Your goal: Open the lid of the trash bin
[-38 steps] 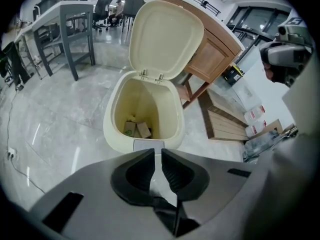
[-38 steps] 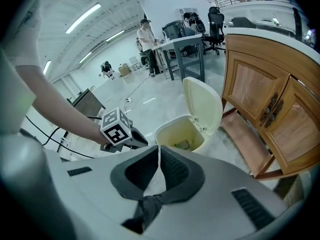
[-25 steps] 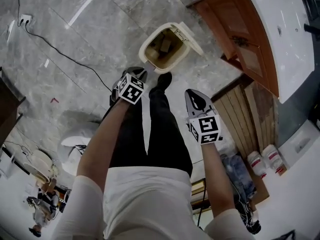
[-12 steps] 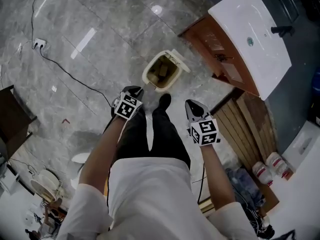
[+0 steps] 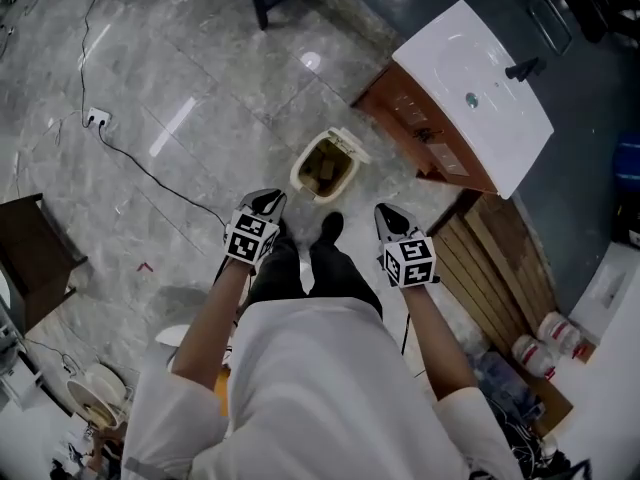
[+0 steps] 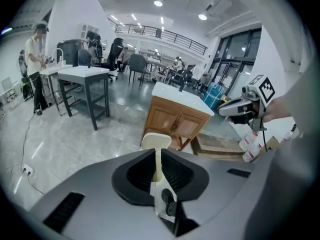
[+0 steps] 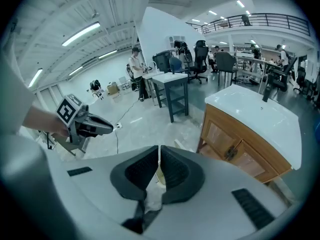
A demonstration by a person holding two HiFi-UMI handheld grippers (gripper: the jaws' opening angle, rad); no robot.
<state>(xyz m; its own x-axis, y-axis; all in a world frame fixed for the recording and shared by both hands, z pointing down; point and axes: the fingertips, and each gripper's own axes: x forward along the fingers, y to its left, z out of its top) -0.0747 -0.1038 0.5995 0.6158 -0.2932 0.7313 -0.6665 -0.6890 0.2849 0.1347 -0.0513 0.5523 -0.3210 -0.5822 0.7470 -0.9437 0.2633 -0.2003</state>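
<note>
Grey marble floor (image 5: pixel 200 63) carries open trash bin (image 5: pixel 325 165), wooden cabinet (image 5: pixel 415 133) just beside, pallet (image 5: pixel 505 258), power strip (image 5: pixel 97 118).

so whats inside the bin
The bin is open, with its lid up. Inside lies brownish rubbish, too small to identify. It covers the bottom, so anything under it cannot be seen.

Bright, even indoor light. Sources: ceiling strip lamps (image 7: pixel 80 34), round downlights (image 6: pixel 158 3). Polished floor (image 5: pixel 220 78) carries white glare streaks and spots. Faint, soft shadows only. Fisheye bowing in all views; black vignette rings both gripper views. Left tool (image 6: pixel 157 153) and right tool (image 7: pixel 159 149) sit soft against the lens; background crisp. Head view greyish, flat.
</note>
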